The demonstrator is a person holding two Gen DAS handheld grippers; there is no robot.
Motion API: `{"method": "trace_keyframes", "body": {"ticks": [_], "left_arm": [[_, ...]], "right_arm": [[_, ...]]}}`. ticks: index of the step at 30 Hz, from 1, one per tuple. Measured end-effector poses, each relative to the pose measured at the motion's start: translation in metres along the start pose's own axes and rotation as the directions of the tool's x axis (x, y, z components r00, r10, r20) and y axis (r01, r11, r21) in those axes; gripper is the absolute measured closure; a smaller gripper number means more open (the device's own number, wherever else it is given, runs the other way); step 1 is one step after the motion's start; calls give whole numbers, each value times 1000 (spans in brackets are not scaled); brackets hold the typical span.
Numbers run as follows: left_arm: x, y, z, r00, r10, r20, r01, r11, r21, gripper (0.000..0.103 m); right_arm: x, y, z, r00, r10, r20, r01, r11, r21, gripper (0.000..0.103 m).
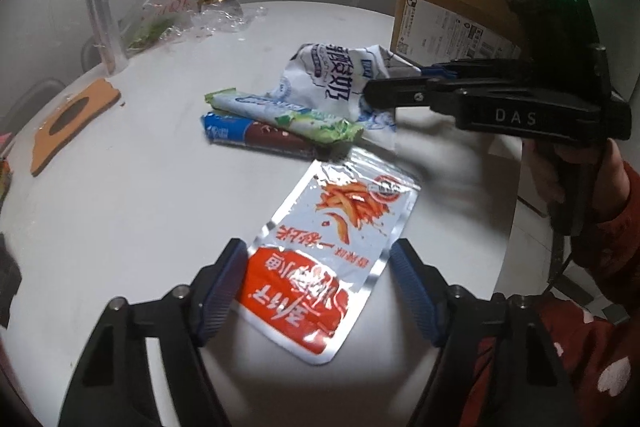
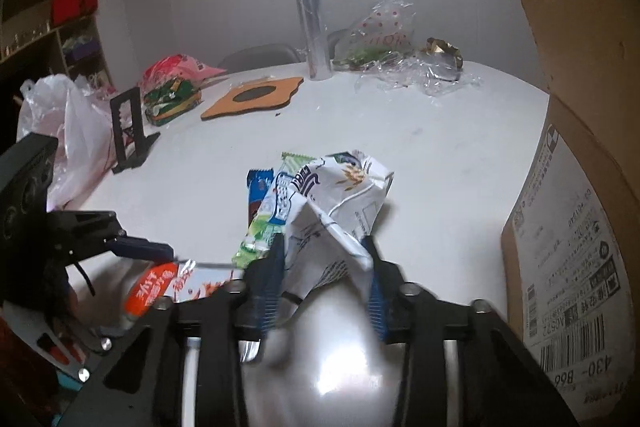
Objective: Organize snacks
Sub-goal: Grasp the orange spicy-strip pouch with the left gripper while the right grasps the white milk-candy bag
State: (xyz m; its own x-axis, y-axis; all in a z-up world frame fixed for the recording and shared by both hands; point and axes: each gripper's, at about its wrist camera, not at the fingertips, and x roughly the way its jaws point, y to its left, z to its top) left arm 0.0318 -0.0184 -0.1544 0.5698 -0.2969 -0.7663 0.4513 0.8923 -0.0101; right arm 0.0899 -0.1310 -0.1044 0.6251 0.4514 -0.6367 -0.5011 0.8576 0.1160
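Note:
A red, white and silver snack packet [image 1: 332, 227] lies flat on the white table [image 1: 140, 207]. My left gripper [image 1: 320, 287] is open, its blue pads [image 1: 224, 287] standing at the packet's two long edges without buckling it. My right gripper [image 1: 370, 93] is shut on the crumpled end of a white and blue snack bag [image 1: 328, 79], pinched between its fingers [image 2: 272, 267] in the right wrist view, where the bag [image 2: 340, 195] rises tent-like. A green bar [image 1: 280, 115] and a blue and brown bar [image 1: 256, 137] lie side by side next to the bag.
An open cardboard box [image 1: 440, 19] stands at the table's right edge, close to the right gripper. Far side: an orange cork mat [image 1: 72, 123], a clear roll [image 1: 100, 7], crumpled cellophane [image 1: 168, 11]. At left are a pink snack bag [image 2: 176, 87], a plastic bag [image 2: 68, 131] and a black stand [image 2: 128, 131].

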Motion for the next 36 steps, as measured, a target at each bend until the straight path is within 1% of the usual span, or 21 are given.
{"method": "trace_keyframes", "body": {"ticks": [2,4,6,8,10,12,13,15,16,17,18,20,21,22,24,27,29,32,36], "left_arm": [[-4,-2,-5,1000,19,4,-19,1000,-13,38],[-10,-2,-12,999,40,1,-40,998,-46,41],[-16,-3,-20,998,62,-3,-62,995,-82,41],[-21,-7,-27,997,77,-4,-77,993,-88,41],[-22,-9,-29,997,78,-1,-78,994,-83,40],[-22,-9,-28,997,82,-6,-82,993,-83,37],[-21,-8,-26,997,82,-8,-82,993,-87,35],[-18,-6,-20,997,74,-5,-74,993,-89,31],[-16,-6,-16,997,71,-4,-71,994,-82,25],[-14,-5,-11,997,75,-4,-75,994,-76,22],[-11,-5,-7,996,84,-5,-84,994,-69,22],[-6,-3,3,996,87,-9,-87,995,-51,22],[-3,-2,8,997,82,-10,-82,996,-40,22],[1,-1,12,997,77,-12,-77,996,-34,22],[8,3,19,998,55,-26,-56,998,-33,22],[17,7,22,999,10,-45,-12,999,-41,22],[18,5,21,999,-11,-53,9,1000,-30,22],[13,1,15,998,-30,-51,29,1000,-10,22],[3,-5,2,998,-30,-47,30,1000,5,22]], "right_arm": [[-7,2,-4,1000,-10,1,10,1000,-8,83],[-17,5,-10,1000,-19,-4,19,1000,-23,84],[-27,8,-16,1000,-18,-13,18,999,-30,84],[-38,10,-25,1000,-15,-21,15,999,-35,84],[-49,13,-32,999,-14,-31,13,999,-39,83],[-56,15,-39,999,-21,-37,20,999,-42,80],[-58,16,-41,999,-22,-39,21,999,-42,76],[-63,18,-45,999,-28,-19,28,999,-43,73],[-66,19,-46,999,-37,-6,36,998,-45,71],[-68,20,-46,999,-44,8,44,998,-44,70],[-72,21,-46,999,-41,27,42,998,-40,65],[-75,21,-45,999,-25,43,26,999,-33,47],[-74,21,-45,999,-23,47,24,999,-32,43],[-73,21,-45,998,-26,50,27,999,-33,42],[-66,19,-46,999,-33,42,35,999,-26,42],[-54,12,-47,1000,-11,22,10,1000,16,41],[-46,10,-49,1000,-6,13,6,1000,31,41],[-40,8,-51,1000,-3,3,2,999,37,41],[-39,4,-51,1000,6,0,-6,999,52,41]]}}
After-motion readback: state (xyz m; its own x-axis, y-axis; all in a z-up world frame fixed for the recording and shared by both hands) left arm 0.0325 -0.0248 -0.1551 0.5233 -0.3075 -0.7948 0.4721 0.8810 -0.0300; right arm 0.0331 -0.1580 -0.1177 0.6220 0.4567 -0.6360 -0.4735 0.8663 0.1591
